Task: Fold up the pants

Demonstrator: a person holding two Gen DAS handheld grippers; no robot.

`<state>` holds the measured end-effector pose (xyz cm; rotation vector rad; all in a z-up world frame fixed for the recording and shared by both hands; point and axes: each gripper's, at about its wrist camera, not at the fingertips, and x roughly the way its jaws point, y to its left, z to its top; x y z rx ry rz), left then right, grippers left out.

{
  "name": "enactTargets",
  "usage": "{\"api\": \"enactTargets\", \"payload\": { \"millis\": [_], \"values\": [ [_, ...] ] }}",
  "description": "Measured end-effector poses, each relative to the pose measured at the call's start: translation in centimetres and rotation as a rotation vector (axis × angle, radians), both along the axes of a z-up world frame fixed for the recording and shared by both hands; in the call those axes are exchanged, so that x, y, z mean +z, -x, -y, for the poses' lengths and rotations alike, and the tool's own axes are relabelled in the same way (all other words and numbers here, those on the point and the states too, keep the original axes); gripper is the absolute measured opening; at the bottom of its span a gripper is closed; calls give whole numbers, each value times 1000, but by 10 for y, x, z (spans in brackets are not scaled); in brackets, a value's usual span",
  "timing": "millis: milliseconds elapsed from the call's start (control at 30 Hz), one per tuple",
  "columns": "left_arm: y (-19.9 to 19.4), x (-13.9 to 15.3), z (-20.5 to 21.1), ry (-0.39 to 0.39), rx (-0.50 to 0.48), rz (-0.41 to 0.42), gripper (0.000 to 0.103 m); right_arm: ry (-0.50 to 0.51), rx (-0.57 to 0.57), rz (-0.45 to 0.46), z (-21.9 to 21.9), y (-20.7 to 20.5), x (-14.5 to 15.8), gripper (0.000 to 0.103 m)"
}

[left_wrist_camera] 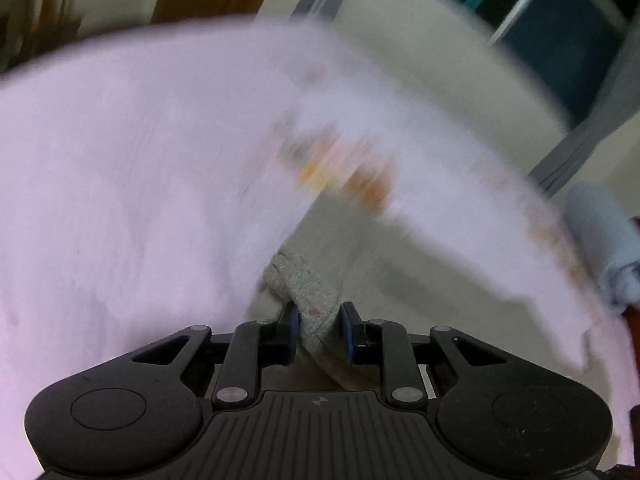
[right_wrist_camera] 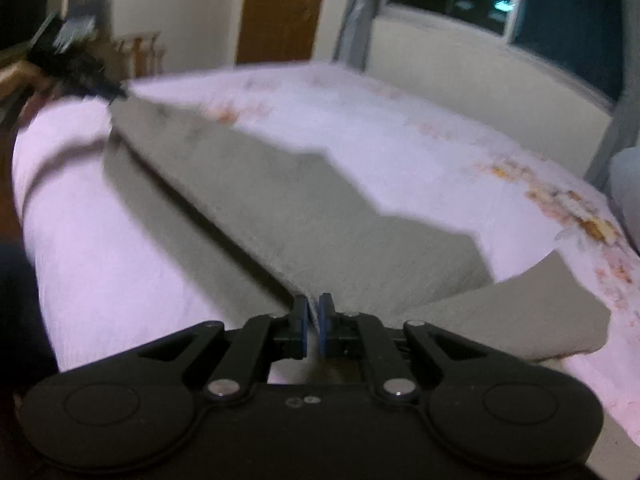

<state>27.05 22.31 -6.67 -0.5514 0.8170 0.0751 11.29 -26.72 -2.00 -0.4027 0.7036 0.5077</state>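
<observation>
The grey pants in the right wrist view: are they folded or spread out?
Spread out: the grey pants stretch across the bed sheet in one long layer.

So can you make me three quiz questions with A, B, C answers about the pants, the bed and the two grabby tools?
1. Where do the pants lie?
A. on the bed sheet
B. on a chair
C. in a basket

2. What colour are the pants?
A. bright red
B. grey
C. dark blue

3. What is the right tool doing?
A. hanging wide open over the sheet
B. resting shut on a pillow
C. pinching the pants' cloth

Answers:
1 A: in the right wrist view the pants are spread over the pale pink bed sheet.
2 B: the cloth is grey in both views, including the thick hem between the fingers of the left tool.
3 C: the pads of the right tool stand almost together with the edge of the grey cloth between them.
</observation>
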Motion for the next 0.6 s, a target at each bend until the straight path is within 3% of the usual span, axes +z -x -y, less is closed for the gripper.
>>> {"api": "enactTargets", "payload": {
  "millis": [100, 233, 300, 367, 500, 567, 600],
  "values": [
    [8, -2, -9, 59, 15, 36, 22, -17, -31, -27, -3, -5, -14, 0],
    [12, 19, -2, -2, -26, 74, 22, -27, -32, 32, -3, 3, 7, 0],
    [5, 11, 2, -40, -40, 22, 22, -6, -28, 8, -5, 2, -1, 0],
    [2, 0, 2, -40, -45, -1, 23, 21, -29, -25, -7, -3, -19, 0],
    [7, 2, -2, -15, -31, 27, 25, -18, -67, -29, -6, -5, -14, 0],
    [7, -1, -1, -37, -35, 16, 33, -6, -62, -17, -8, -2, -16, 0],
    [8, -3, -2, -32, -25, 12, 42, -5, -62, -12, -8, -2, -17, 0]
  ]
}}
